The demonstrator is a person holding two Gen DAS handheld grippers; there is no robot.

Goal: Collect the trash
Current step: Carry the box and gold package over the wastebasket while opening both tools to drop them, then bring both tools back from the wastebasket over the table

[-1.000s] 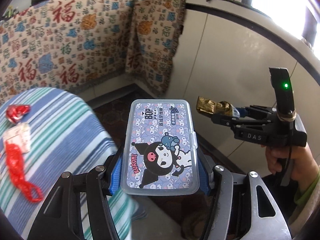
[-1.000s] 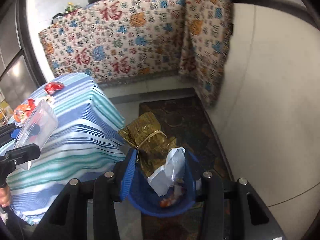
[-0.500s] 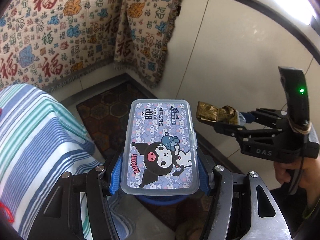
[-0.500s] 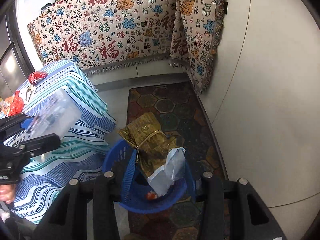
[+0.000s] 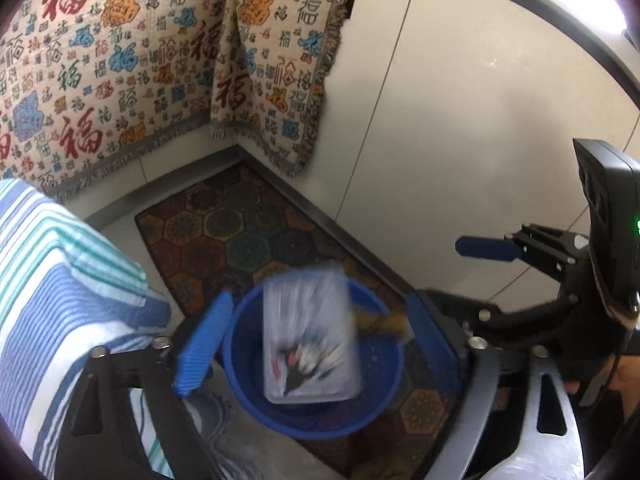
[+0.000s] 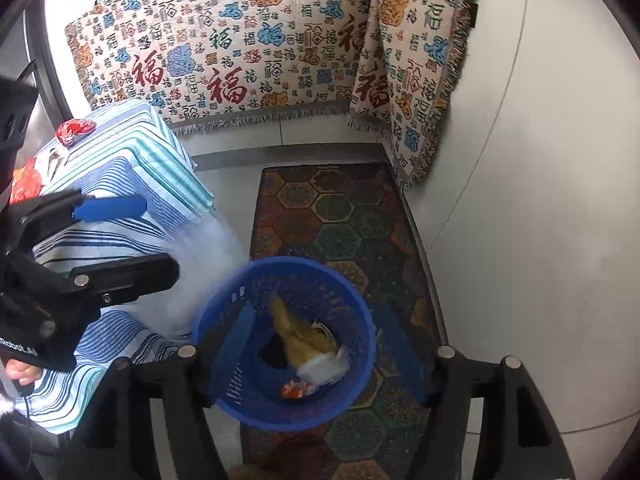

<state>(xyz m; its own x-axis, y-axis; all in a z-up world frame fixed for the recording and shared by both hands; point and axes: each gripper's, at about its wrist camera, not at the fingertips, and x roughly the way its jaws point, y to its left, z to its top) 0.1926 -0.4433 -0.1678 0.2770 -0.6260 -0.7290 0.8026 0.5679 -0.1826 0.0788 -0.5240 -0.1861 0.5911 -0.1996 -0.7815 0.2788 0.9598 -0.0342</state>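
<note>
A blue plastic basket (image 5: 240,344) stands on the floor below both grippers; it also shows in the right wrist view (image 6: 360,300). My left gripper (image 5: 316,344) is open and a blurred clear plastic box (image 5: 310,340) with a cartoon print is falling into the basket. My right gripper (image 6: 316,364) is open, and a gold wrapper (image 6: 300,336) with white paper lies inside the basket. In the right wrist view the box is a pale blur (image 6: 208,264) at the basket's left rim.
A table with a blue striped cloth (image 6: 128,176) stands left of the basket, with red wrappers (image 6: 74,130) on it. A patterned mat (image 6: 352,220) covers the floor. A patterned blanket (image 5: 120,60) hangs on the back counter. White cabinet panels (image 5: 460,120) are to the right.
Both grippers have opened over the basket. The left let go of the plastic box, the right let go of the gold wrapper, and both items dropped.
</note>
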